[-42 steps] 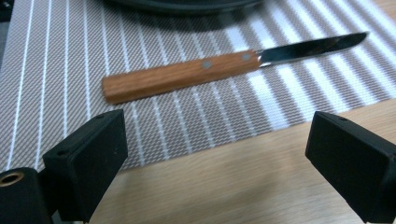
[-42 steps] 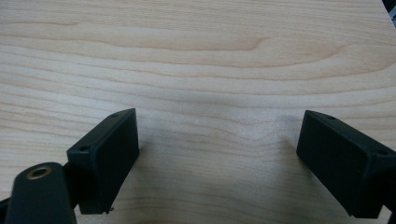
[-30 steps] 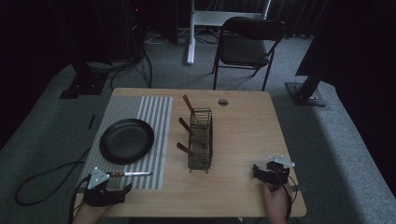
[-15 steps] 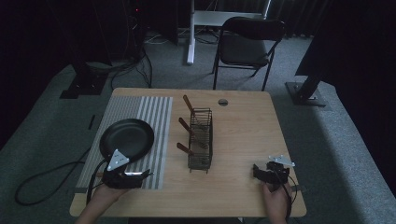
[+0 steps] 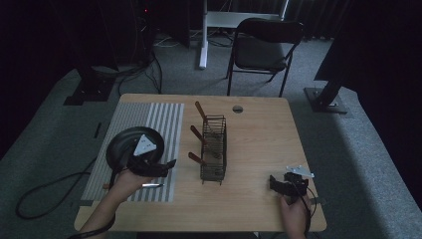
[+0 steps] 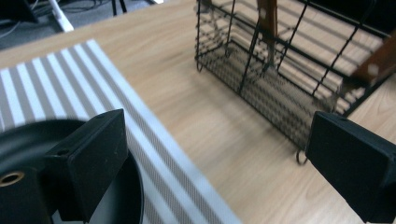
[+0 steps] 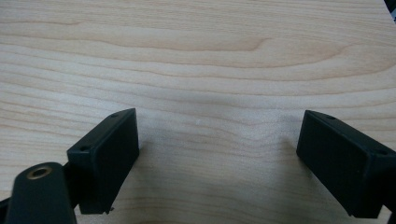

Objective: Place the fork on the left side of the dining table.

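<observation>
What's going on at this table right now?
A person sits at a wooden table with a hand-held gripper in each hand. The left hand-held gripper hangs open over the striped mat, at the edge of a black plate, pointing toward a wire basket that holds wooden-handled utensils. A knife lies on the mat just by that hand. The right hand-held gripper rests open over bare wood, holding nothing.

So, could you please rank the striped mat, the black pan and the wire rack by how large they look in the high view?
1. Striped mat, clearly largest.
2. Black pan and wire rack: look similar in size, so I won't rank them.
</observation>
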{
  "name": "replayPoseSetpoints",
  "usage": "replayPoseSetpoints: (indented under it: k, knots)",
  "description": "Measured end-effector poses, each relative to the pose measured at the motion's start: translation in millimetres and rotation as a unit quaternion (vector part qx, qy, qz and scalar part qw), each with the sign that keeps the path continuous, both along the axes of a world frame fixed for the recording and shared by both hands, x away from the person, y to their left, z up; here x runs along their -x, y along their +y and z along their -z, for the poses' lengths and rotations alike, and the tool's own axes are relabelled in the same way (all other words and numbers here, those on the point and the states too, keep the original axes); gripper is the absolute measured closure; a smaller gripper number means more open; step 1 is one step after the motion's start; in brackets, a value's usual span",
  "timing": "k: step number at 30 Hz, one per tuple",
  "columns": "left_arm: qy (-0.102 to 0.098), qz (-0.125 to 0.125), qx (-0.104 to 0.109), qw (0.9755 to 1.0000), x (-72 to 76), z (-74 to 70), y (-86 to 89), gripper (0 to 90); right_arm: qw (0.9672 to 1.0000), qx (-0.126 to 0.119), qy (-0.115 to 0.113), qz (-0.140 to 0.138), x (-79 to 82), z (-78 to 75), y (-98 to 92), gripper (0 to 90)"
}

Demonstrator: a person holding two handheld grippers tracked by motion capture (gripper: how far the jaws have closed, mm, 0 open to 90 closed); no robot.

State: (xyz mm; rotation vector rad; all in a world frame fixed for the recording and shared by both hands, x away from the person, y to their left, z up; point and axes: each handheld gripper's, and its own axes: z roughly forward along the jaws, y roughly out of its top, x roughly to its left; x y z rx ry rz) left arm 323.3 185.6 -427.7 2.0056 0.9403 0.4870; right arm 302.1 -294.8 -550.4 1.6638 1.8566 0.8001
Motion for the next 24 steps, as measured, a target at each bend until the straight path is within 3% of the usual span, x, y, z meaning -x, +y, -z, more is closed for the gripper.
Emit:
replayPoseSetpoints:
  k: [9,14,19,20,23,24]
  knots:
    - [-0.015,0.013,0.006,0.9998,-24.6,-22.3,-19.6,7.6,1.0,-0.001,0.0,0.001,0.0,-0.1,0.0,12.4]
    - [-0.011,0.021,0.033,0.9991,-39.7,-38.0,-32.7,7.6,1.0,0.0,-0.001,0.0,-0.1,0.0,-0.1,12.4]
    - [-0.004,0.031,0.027,0.9992,-47.7,-40.7,-48.1,7.6,1.0,0.0,-0.001,0.0,-0.1,0.0,-0.1,12.4]
    - [0.005,0.032,0.025,0.9991,-52.0,-39.0,-55.1,7.6,1.0,-0.001,0.0,0.0,-0.1,0.0,0.1,12.4]
    - [0.004,0.027,0.019,0.9995,-55.2,-35.9,-61.4,14.0,1.0,-0.001,0.0,0.0,-0.1,0.0,0.2,12.4]
    - [0.014,0.025,0.012,0.9995,-58.9,-32.6,-66.7,14.2,1.0,-0.001,0.0,-0.001,-0.1,0.0,0.0,12.4]
